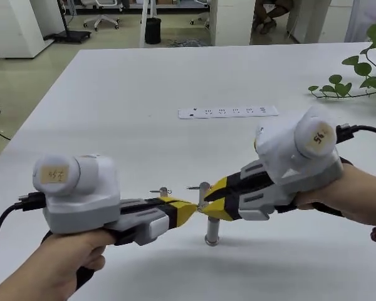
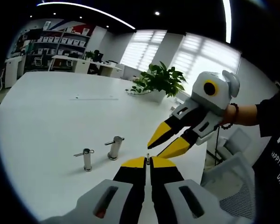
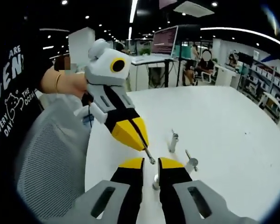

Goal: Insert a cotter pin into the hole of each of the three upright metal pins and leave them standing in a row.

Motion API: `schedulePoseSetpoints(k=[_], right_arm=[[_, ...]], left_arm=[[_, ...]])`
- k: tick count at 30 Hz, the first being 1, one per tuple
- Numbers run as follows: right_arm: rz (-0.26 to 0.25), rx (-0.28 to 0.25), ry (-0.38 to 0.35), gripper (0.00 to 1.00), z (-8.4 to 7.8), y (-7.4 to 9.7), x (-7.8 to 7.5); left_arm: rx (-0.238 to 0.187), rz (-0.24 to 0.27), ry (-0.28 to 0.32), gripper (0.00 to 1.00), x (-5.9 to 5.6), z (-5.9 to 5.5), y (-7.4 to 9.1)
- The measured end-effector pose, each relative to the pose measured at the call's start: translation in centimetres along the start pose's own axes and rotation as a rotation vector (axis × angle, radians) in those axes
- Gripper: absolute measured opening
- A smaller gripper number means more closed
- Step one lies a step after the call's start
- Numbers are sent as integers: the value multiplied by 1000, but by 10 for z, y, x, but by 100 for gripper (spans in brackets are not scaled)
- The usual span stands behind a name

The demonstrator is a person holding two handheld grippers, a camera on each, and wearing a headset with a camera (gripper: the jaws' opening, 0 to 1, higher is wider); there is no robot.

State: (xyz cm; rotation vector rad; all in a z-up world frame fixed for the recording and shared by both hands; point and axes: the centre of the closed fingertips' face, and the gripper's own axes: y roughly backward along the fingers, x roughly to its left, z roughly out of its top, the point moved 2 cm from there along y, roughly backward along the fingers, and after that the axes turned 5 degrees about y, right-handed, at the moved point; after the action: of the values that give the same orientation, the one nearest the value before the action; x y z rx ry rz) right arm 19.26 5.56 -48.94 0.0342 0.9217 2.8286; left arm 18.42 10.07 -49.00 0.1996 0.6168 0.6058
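1. Pinches a thin cotter pin (image 3: 150, 157) in the tightly closed jaws of the left gripper (image 1: 189, 206), tips just left of the near metal pin (image 1: 211, 237), level with its upper part.
2. Holds the right gripper (image 2: 153, 152) with jaws parted, reaching in from the right of the near metal pin, which sits in the gap. Cannot tell whether either jaw touches it.
3. Points the cotter pin's free end into that gap, just above the near metal pin.
4. Has the near metal pin upright on the white table (image 1: 113, 94), upper part hidden behind the yellow jaws in the head view.
5. Just beyond the near metal pin: second metal pin (image 2: 87, 159) and third metal pin (image 2: 115, 148), both upright, side by side but apart.
6. Through the second's top, a fitted cotter (image 2: 79, 154); through the third's, another cotter (image 2: 110, 142).
7. Well beyond the near metal pin: power strip (image 1: 229, 112) flat on the table; farther right, potted plant (image 1: 363, 75).
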Motion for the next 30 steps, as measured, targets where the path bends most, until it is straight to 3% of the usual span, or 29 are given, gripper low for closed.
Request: schedulePoseSetpoints(k=[2, 11, 16, 24, 30], right_arm=[[21, -22, -61, 8, -1, 1, 2], [57, -70, -151, 10, 1, 4, 11], [113, -100, -201, 10, 2, 4, 20], [190, -106, -209, 9, 0, 4, 32], [214, -113, -185, 6, 1, 4, 38]], left_arm=[[0, -18, -14, 0, -1, 0, 1], [-14, -77, -91, 0, -5, 3, 9], [-15, -112, -116, 0, -9, 3, 12], [-7, -168, -130, 0, -21, 0, 13], [7, -209, -138, 0, -28, -3, 14]])
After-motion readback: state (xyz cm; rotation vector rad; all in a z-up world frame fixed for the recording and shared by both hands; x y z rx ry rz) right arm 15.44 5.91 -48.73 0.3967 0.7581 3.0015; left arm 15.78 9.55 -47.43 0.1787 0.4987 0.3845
